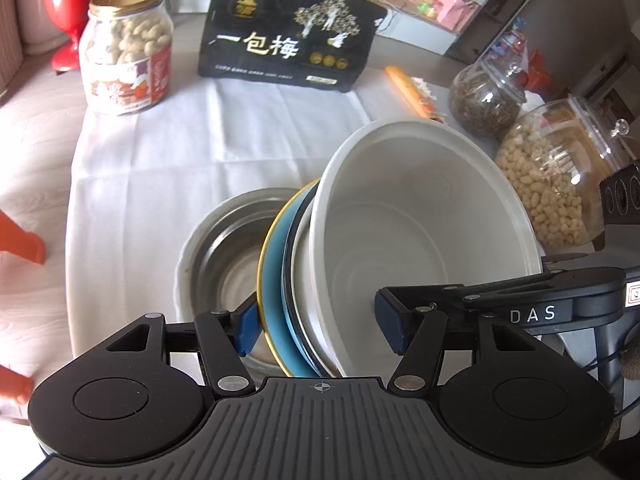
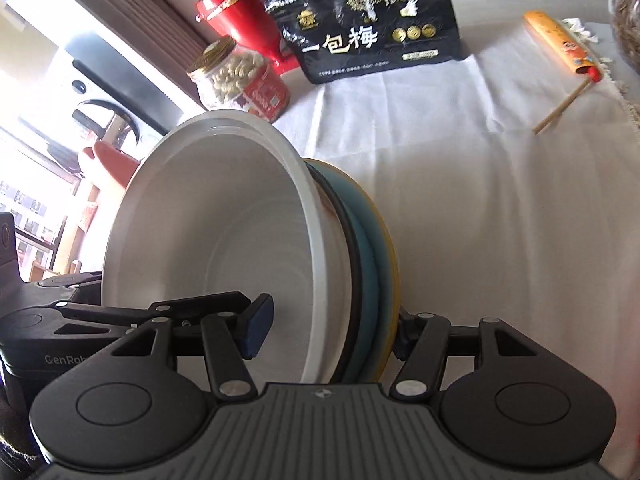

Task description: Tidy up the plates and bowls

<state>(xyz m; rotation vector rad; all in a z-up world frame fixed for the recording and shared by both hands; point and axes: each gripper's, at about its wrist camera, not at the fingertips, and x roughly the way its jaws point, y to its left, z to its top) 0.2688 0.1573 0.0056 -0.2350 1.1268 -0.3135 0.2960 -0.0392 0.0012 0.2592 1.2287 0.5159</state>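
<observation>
A stack of a white bowl (image 1: 420, 216), a dark-rimmed white dish and a blue plate with a yellow rim (image 1: 276, 280) is held tilted on edge between both grippers. My left gripper (image 1: 316, 328) is shut on the stack's rim, one pad inside the bowl, one behind the blue plate. My right gripper (image 2: 332, 330) is shut on the same stack, seen in the right wrist view as white bowl (image 2: 224, 224) and blue plate (image 2: 372, 248). A steel bowl (image 1: 224, 256) sits on the white cloth (image 1: 160, 152) just behind the stack.
A peanut jar (image 1: 126, 48), a black snack bag (image 1: 288, 28), a red vase (image 1: 66, 4), an orange packet (image 1: 412, 90) and two glass jars (image 1: 556, 176) ring the cloth. Chopsticks (image 2: 560, 110) lie at the right.
</observation>
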